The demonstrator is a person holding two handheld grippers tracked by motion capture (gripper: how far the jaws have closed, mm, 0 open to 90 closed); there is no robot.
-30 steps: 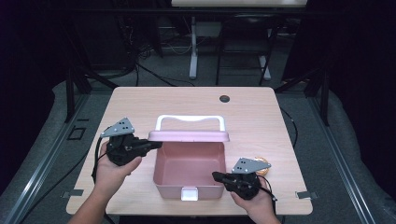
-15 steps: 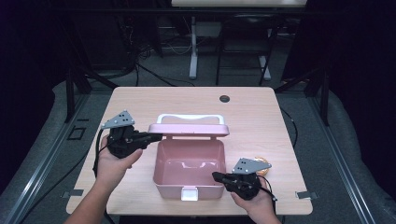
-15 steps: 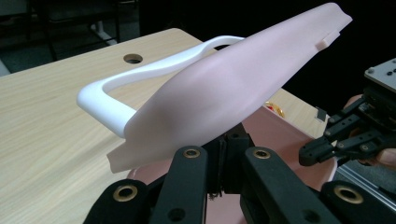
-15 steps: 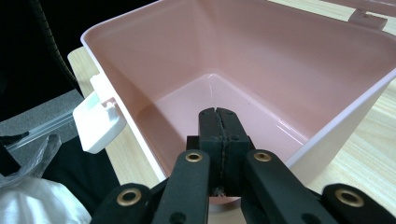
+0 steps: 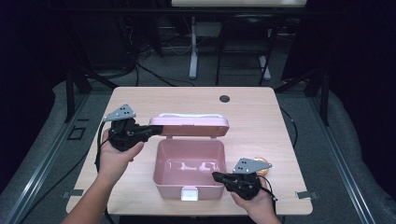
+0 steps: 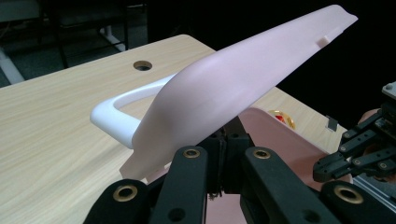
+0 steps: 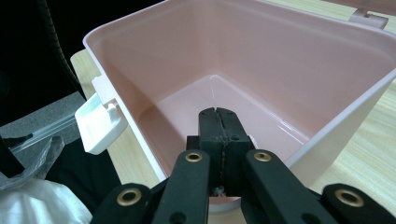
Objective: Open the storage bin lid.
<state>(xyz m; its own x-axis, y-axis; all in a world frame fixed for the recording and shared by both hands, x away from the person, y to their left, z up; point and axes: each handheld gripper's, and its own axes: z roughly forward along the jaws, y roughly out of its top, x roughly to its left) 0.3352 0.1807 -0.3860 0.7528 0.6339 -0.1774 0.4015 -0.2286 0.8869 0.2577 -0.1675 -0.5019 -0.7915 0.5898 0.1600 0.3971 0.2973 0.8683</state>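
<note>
The left hand-held gripper (image 5: pixel 148 132), jaws closed, has swung the pink plastic box's lid (image 5: pixel 189 126) up; the right hand-held gripper (image 5: pixel 219 177), closed too, steadies the open box (image 5: pixel 189 186).

The left gripper's (image 6: pixel 223 154) closed jaws were hidden beneath the raised pink lid (image 6: pixel 243 79), so contact could not be told. The orange object (image 5: pixel 262 164) on the tabletop (image 5: pixel 261 116) was largely covered by the right gripper's (image 5: pixel 218 176) plate.

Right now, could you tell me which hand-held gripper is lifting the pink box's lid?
The left hand-held gripper, shut beneath the raised lid; the right hand-held gripper rests at the box rim.
</note>
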